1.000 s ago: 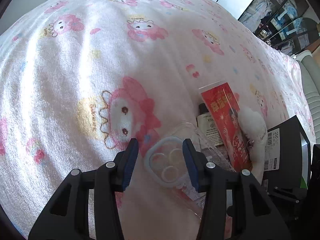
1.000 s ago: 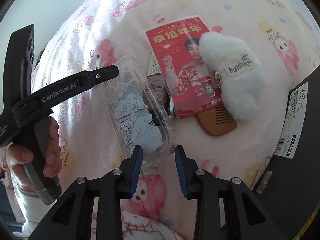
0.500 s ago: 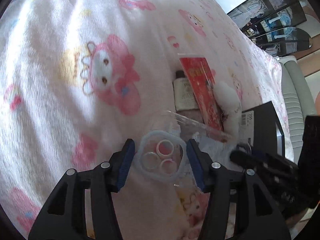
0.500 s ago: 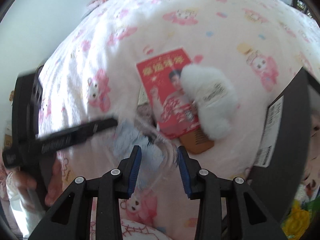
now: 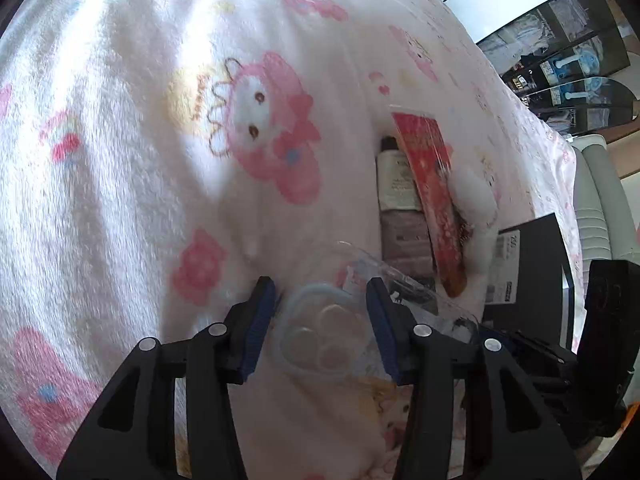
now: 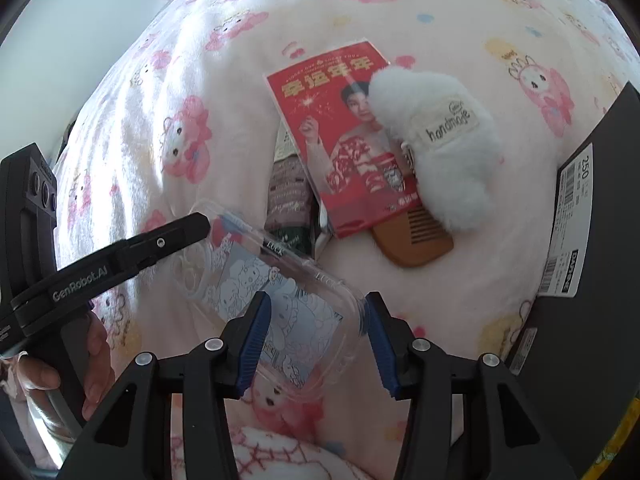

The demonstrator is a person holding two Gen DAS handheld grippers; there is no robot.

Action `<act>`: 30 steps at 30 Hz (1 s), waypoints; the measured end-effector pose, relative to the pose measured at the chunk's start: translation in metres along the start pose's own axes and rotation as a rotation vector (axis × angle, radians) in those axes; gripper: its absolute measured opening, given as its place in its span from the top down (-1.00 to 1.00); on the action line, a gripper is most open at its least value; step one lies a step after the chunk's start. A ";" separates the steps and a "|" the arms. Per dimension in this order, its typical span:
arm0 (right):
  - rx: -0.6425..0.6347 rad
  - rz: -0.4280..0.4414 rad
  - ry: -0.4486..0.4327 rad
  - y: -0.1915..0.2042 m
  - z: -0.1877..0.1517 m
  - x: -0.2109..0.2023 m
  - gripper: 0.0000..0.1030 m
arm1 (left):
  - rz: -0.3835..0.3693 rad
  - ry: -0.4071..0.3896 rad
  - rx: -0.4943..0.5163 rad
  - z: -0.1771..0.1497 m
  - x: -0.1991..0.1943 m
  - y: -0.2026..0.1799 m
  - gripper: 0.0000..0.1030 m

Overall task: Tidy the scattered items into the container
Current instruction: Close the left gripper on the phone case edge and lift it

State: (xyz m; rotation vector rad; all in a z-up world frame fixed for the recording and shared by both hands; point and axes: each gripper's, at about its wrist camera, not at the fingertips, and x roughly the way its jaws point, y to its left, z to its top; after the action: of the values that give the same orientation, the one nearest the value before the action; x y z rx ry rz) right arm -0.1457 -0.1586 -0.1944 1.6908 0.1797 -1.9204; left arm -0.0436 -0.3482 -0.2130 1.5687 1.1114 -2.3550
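Jaws of both grippers gape around a clear glossy phone case (image 6: 276,300), seemingly ungripped, over fleecy blanket (image 6: 200,60).

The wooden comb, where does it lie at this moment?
In the right wrist view the wooden comb lies right of centre on the pink blanket, partly under the red card and the white fluffy pouch.

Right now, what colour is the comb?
Brown, like wood; the comb shows best in the right wrist view.

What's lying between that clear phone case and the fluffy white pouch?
In the right wrist view, a red card with a wooden comb under it and a dark tube lie between the phone case and the fluffy pouch.
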 end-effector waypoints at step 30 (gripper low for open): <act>-0.089 0.031 -0.040 0.016 0.015 -0.018 0.04 | 0.029 -0.061 -0.058 -0.035 -0.045 -0.007 0.04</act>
State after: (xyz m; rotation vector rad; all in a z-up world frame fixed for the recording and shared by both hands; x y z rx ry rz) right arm -0.1501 -0.1729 -0.1699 1.5870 0.2187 -1.8941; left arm 0.0008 -0.3352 -0.1786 1.4734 1.1256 -2.3136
